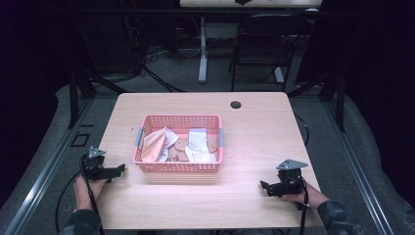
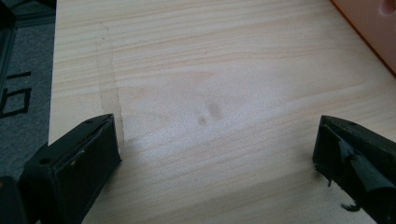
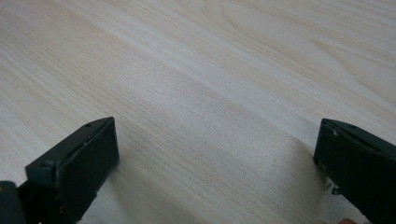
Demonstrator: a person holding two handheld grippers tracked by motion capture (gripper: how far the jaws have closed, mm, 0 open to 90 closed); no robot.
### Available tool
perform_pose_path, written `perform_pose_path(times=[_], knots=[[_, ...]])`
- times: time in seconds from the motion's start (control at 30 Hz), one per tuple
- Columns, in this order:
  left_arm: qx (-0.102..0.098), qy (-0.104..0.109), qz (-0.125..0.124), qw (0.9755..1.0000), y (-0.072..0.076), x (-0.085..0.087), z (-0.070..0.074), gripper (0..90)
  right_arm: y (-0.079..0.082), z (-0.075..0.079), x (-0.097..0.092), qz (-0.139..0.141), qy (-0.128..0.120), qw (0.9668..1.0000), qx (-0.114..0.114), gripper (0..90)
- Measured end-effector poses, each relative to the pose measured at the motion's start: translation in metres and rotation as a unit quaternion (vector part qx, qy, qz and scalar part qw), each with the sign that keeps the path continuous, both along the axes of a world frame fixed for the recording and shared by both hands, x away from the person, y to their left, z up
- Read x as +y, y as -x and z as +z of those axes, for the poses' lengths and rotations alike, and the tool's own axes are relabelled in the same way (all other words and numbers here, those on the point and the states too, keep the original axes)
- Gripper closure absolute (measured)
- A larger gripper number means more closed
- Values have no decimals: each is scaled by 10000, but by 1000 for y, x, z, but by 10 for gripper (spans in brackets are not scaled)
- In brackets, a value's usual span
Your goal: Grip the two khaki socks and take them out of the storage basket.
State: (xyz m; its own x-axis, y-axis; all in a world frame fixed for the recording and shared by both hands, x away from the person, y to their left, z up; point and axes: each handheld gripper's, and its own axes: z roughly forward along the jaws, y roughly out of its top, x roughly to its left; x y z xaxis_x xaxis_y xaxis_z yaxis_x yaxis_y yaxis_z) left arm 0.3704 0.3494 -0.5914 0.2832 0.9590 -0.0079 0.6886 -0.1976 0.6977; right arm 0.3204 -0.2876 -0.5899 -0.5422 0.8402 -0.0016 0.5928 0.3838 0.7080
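A pink plastic basket stands at the middle of the wooden table. Inside lie a peach cloth, white pieces and brownish items. My left gripper rests at the table's left edge, just left of the basket, its jaws wide apart with bare wood between them. An orange corner of the basket shows in the left gripper view. My right gripper sits at the front right, jaws spread over bare wood.
A round cable hole lies near the table's far edge. Beyond the table stand a black chair and a white desk leg. Grey floor borders the left edge.
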Motion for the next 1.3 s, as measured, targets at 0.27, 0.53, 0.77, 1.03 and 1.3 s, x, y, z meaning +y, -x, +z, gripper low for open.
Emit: perform_pose_path(times=[0.27, 0.53, 0.77, 1.03, 1.3], knots=[[130, -180, 294, 9993, -2, -3, 19, 0, 0, 0, 0, 9, -13, 10000, -13, 0], [11, 294, 40, 9996, 3, -4, 58, 0, 0, 0, 0, 13, 14, 10000, -11, 0], [203, 127, -322, 9992, -3, -11, 84, 1, 0, 0, 0, 17, -12, 10000, -11, 0], [159, 34, -709, 9974, -14, -23, 122, 1, 0, 0, 0, 18, -22, 10000, -18, 0], [99, 16, -887, 9960, -23, -37, 140, 1, 0, 0, 0, 17, 2, 10000, -11, 0]])
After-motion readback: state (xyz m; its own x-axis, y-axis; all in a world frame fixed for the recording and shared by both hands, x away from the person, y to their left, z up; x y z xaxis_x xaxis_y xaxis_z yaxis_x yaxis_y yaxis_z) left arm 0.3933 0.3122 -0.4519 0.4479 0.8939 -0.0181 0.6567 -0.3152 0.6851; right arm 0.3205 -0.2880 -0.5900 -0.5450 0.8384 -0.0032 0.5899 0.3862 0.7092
